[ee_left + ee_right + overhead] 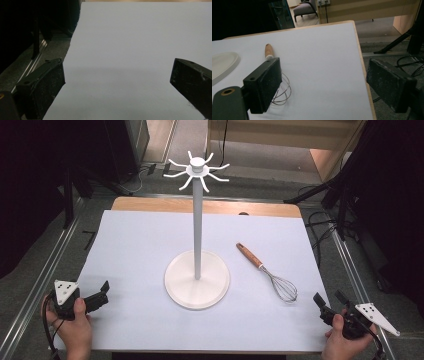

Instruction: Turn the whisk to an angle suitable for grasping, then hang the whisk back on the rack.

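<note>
Jaws: both grippers spread wide, holding nothing. Whisk (267, 271) flat on white sheet (140, 245), right of hook stand (197, 245); wooden handle points up-left, wire head toward right gripper (329, 302), the nearer one; left gripper (103, 293) well apart

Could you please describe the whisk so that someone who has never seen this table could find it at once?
Start at the tall white stand in the middle of the white table. Just to its right, on the way to the right gripper, lies the whisk. It is the one loose utensil there, with a wooden handle pointing away and a wire head toward the person.
</note>
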